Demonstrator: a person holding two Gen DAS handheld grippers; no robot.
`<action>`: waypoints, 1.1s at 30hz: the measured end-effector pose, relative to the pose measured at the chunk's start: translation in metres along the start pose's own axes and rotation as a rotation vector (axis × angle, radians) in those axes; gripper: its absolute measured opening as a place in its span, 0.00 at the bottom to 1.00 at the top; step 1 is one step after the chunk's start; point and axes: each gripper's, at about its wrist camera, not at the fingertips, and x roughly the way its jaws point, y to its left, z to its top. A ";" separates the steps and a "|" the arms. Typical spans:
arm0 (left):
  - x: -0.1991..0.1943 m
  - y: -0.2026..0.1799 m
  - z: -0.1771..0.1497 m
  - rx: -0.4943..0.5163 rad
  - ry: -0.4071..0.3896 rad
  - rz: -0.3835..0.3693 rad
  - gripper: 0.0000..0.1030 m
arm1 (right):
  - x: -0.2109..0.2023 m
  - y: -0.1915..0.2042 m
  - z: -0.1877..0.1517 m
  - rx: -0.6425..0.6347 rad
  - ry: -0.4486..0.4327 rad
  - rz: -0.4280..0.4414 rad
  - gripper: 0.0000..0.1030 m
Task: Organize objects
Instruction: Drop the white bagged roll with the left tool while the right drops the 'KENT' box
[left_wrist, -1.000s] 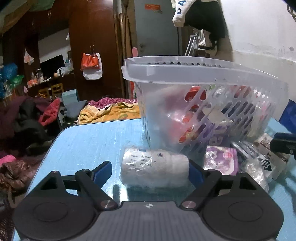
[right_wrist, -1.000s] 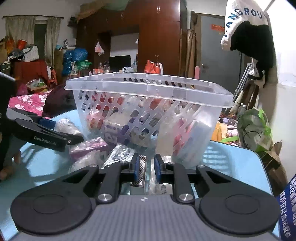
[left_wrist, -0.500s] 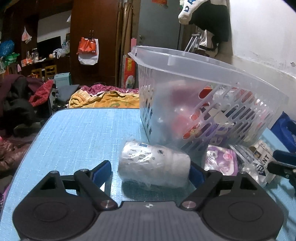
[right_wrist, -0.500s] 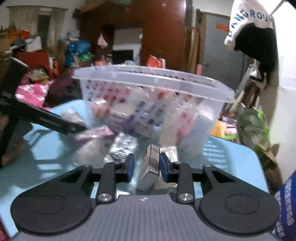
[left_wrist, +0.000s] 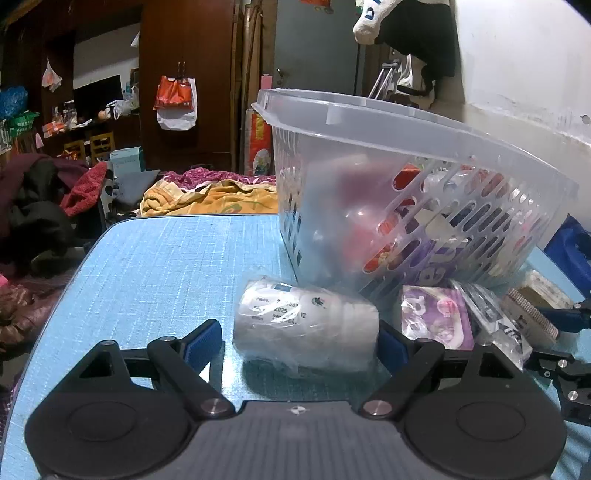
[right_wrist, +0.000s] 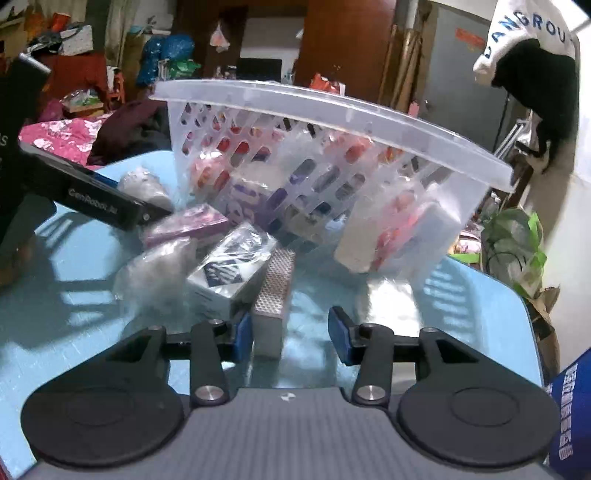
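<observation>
Now, low in the right wrist view, the right gripper (right_wrist: 291, 334) has just been spreading, and the matchbox (right_wrist: 275, 295) between its jaws stands loose on the table (right_wrist: 461, 317), touching only the left pad, so backing straight out should keep it upright. Over in the left wrist view, the left gripper (left_wrist: 301, 341) gapes wide around the wrapped roll (left_wrist: 304, 326); centre it before squeezing. Beyond sit packets, then the tilted basket (left_wrist: 369, 118), with open table at centre left.
</observation>
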 end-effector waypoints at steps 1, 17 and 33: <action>0.000 0.000 0.000 -0.002 -0.001 -0.001 0.87 | 0.000 -0.001 0.000 0.007 0.001 0.005 0.40; -0.101 0.012 -0.013 -0.092 -0.386 -0.204 0.73 | -0.080 -0.012 -0.011 0.119 -0.345 0.030 0.17; -0.050 -0.054 0.115 -0.046 -0.299 -0.141 1.00 | -0.046 -0.062 0.126 0.101 -0.278 -0.095 0.80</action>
